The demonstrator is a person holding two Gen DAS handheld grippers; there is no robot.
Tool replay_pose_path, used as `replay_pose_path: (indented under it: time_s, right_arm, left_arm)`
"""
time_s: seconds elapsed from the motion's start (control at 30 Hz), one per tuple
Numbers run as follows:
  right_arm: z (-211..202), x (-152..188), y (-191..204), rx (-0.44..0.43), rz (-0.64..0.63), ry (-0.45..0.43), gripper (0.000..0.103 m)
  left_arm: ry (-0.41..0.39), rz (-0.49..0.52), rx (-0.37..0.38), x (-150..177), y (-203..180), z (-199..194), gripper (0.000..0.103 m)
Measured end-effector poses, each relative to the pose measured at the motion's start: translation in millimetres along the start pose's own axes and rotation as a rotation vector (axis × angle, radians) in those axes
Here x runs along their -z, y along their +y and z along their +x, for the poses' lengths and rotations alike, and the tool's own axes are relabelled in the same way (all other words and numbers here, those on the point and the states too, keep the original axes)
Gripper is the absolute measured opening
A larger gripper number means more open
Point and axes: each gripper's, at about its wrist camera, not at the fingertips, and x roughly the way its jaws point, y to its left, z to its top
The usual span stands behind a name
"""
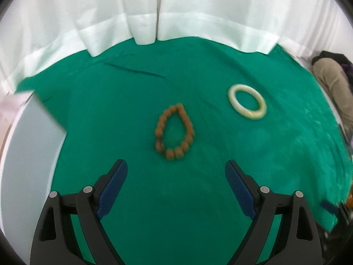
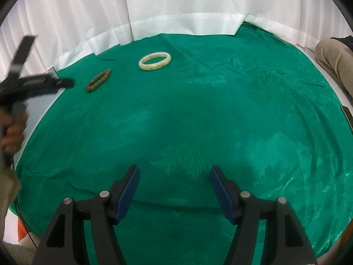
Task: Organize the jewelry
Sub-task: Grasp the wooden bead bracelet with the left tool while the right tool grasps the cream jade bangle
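Hovering over the green cloth [image 1: 132,198], the left gripper [image 1: 176,172] points forward with its two blue-padded fingers [image 1: 112,190] spread wide and nothing between them. Just ahead of the gap lies the brown bead bracelet [image 1: 175,134], a loose teardrop loop flat on the cloth, apart from both fingertips. Further on and to the right sits the pale bangle [image 1: 247,101], also flat, well clear of the beads.

From the right wrist view, the left gripper [image 2: 64,82] appears blurred at the left edge, held in the person's left hand [image 2: 12,132], whose fingers wrap the handle; its tips reach toward the bead bracelet [image 2: 99,80] without touching it. The bangle [image 2: 155,61] lies beyond the beads, near the white curtain [image 2: 187,4] that hangs along the far edge of the cloth.

The right gripper [image 2: 175,176] is held low over the near part of the green cloth [image 2: 198,114], fingers wide apart and empty, well away from both pieces of jewelry. At the far right edge, tan fabric [image 2: 331,53] shows; what it belongs to cannot be told.
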Motion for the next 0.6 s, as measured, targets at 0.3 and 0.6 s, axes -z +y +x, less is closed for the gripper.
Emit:
replay_pose_path:
  time_s: [0.3,0.6]
  right_arm:
    - [1,2,1,-0.012,0.002,0.007,0.067]
    - [3,3,8,-0.026,-0.014,0.010,0.067]
  left_arm:
    - [0.033,-0.014,-0.058,-17,12,63,0.093]
    - [-0.002,0.022,-0.045,-10,13,56,0.056]
